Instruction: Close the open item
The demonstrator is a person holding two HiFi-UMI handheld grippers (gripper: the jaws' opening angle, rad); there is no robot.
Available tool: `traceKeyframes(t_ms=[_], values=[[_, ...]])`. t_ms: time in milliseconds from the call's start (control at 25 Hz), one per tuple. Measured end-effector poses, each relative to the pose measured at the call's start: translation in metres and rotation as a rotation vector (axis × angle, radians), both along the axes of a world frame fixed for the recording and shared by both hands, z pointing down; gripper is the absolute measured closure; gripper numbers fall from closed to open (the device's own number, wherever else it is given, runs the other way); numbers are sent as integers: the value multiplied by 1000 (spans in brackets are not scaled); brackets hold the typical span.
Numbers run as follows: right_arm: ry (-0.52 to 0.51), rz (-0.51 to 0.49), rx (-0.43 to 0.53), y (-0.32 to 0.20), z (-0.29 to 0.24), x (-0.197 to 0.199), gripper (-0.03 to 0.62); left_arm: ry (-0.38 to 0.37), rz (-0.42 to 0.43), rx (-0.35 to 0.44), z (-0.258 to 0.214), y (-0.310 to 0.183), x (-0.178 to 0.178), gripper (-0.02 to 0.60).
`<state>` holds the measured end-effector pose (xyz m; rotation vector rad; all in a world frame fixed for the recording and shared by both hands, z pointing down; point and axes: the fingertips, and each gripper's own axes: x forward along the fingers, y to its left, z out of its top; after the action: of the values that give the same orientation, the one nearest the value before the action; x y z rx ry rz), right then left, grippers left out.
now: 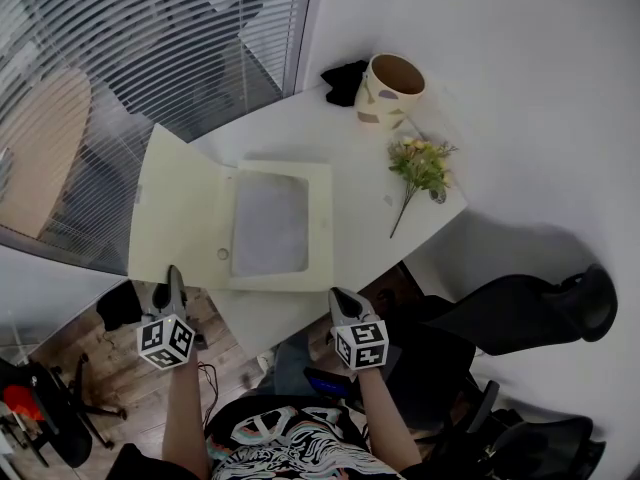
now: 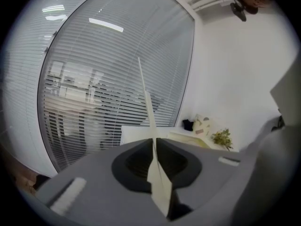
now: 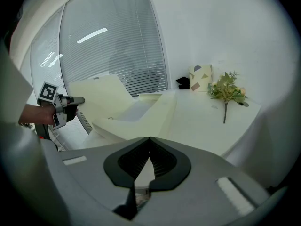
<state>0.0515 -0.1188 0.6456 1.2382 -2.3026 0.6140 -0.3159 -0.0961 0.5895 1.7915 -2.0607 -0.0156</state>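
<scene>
Pinching the bottom edge of the lifted cover (image 1: 180, 203), the L gripper (image 1: 172, 274) had its jaws closed on the thin cream sheet, which ran edge-on up betw. them in the left gripper view. That cover belonged to a cream folder (image 1: 318, 218) lying open on the white table (image 1: 360, 238), w/ its gray inner panel (image 1: 268, 223) face up. The cover stood tilted up at the folder's L side, toward the window blinds (image 1: 120, 48). The R gripper (image 1: 336, 294) hung at the table's near edge, right by the folder's near R corner. Its jaw tips were together w/ nothing betw. them; couldn't tell if it touched the folder. At the far end sat a patterned paper cup (image 1: 392, 88) w/ a black item (image 1: 345, 80) beside it, and a small flower sprig (image 1: 420, 163) lay near the R edge.
</scene>
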Motion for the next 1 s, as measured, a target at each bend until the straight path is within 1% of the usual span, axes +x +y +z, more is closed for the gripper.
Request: traceKeyframes(t_ms=[200,320,1000], values=[[-1,5,-3,0,0,0,593,-8,13,4,-3,-2,5,505],[23,-4,13,0,1,0,593,-12,24,6,-4,-3,9,508],[63,0,36,3,1,-3,593,-58,154,42,-20,-16,41,515]])
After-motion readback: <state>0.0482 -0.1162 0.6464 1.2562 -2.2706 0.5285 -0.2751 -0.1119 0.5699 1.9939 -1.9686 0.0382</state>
